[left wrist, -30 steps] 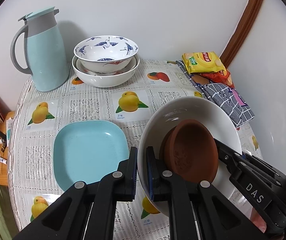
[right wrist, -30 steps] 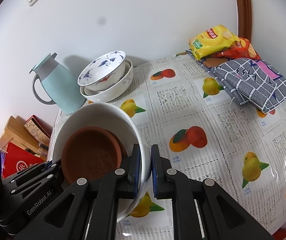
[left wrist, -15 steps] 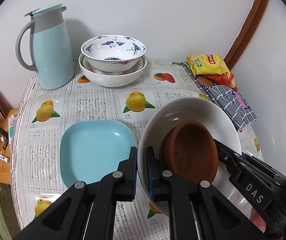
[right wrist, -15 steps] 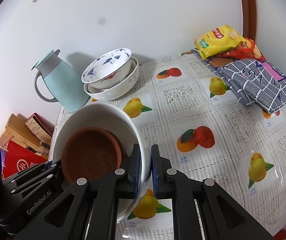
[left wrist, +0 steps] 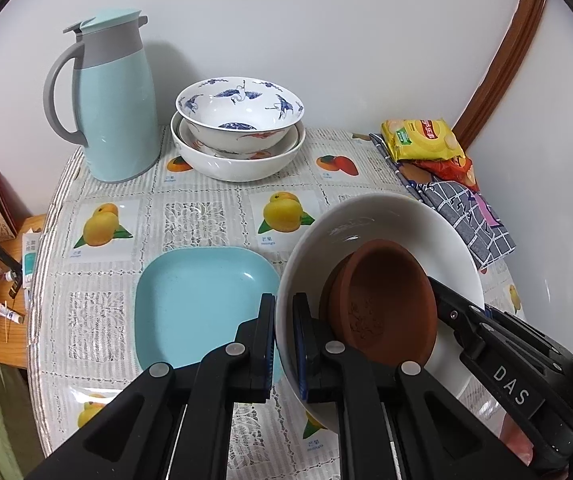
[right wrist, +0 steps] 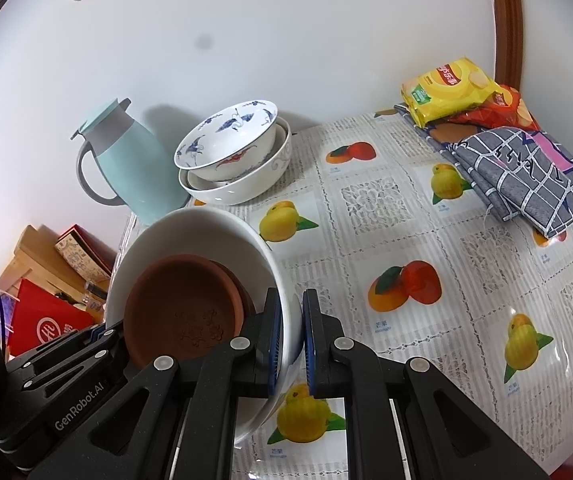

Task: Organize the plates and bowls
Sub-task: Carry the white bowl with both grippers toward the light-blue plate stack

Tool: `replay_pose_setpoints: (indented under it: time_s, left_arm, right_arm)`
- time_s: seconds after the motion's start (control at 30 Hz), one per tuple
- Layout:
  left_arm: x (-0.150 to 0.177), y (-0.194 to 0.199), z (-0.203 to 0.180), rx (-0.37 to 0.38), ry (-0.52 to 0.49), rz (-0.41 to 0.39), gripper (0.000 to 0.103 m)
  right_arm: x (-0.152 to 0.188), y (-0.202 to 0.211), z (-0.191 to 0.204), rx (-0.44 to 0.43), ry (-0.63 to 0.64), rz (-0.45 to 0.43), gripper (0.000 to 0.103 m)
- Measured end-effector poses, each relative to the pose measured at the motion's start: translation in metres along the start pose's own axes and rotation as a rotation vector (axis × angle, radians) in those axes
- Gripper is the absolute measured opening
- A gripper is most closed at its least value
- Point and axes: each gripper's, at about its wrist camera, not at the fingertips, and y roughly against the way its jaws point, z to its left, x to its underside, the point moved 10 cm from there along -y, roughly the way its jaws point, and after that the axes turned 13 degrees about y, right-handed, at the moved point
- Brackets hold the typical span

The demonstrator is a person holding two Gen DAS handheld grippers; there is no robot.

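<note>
Your left gripper (left wrist: 284,336) is clamped on the near-left rim of the large white bowl (left wrist: 386,216), and your right gripper (right wrist: 290,332) pinches the opposite rim, so the bowl hangs tilted between them above the table (right wrist: 466,240). A brown dish (left wrist: 386,304) leans inside it. The blue plate (left wrist: 202,300) lies just left of the bowl; the stacked bowls (left wrist: 238,136) stand by the jug (left wrist: 118,100) at the wall.
</note>
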Motion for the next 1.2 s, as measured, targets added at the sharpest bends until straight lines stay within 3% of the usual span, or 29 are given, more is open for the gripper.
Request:
replay_pose_setpoints:
  time_s: [1.2]
  left_arm:
    - [-0.008,0.001,0.028,-0.031,0.036,-0.006,0.009]
  right_arm:
    - [-0.001,-0.019,0.026,-0.042,0.028,0.007,0.011]
